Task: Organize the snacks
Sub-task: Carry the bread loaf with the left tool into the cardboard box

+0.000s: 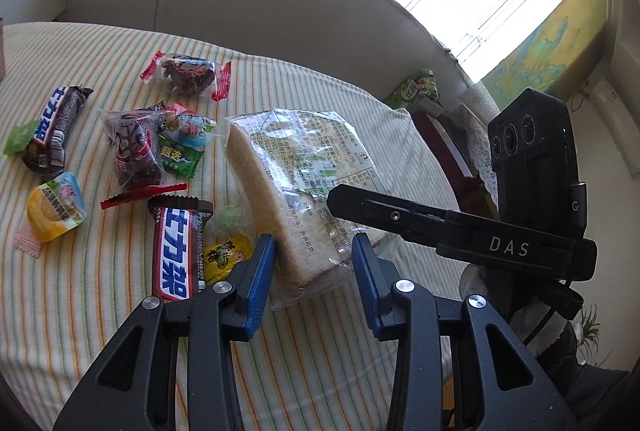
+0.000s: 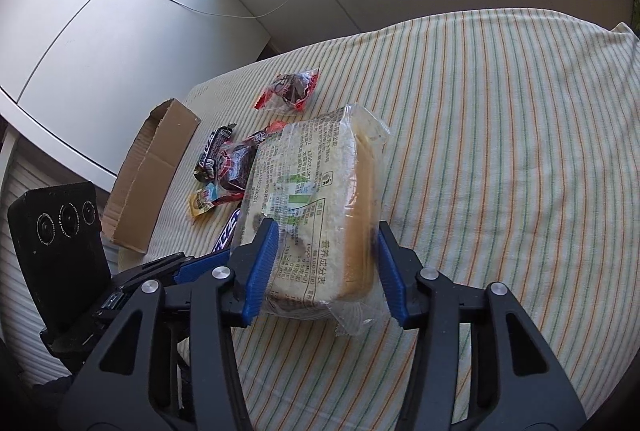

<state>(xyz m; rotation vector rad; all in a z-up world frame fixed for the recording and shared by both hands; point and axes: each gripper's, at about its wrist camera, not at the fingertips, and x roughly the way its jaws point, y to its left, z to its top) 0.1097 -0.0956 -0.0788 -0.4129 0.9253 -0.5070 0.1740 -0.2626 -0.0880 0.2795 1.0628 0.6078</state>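
Observation:
A clear-wrapped pack of sliced bread (image 1: 296, 187) lies on the striped tablecloth (image 1: 280, 343). My left gripper (image 1: 314, 263) is open, its blue pads on either side of the bread's near corner. My right gripper (image 2: 326, 263) is open around the bread's (image 2: 320, 207) near end, pads close to its sides; in the left wrist view its black body (image 1: 460, 227) reaches in from the right. Two brown chocolate bars (image 1: 180, 251) (image 1: 50, 131), dark cakes in red-edged wrappers (image 1: 136, 151) (image 1: 188, 73) and small candies (image 1: 54, 211) lie to the left.
An open cardboard box (image 2: 148, 171) lies at the table's left edge in the right wrist view. A green carton (image 1: 416, 91) stands past the table's far right edge. A white cabinet (image 2: 100, 31) and a grey wall stand behind the table.

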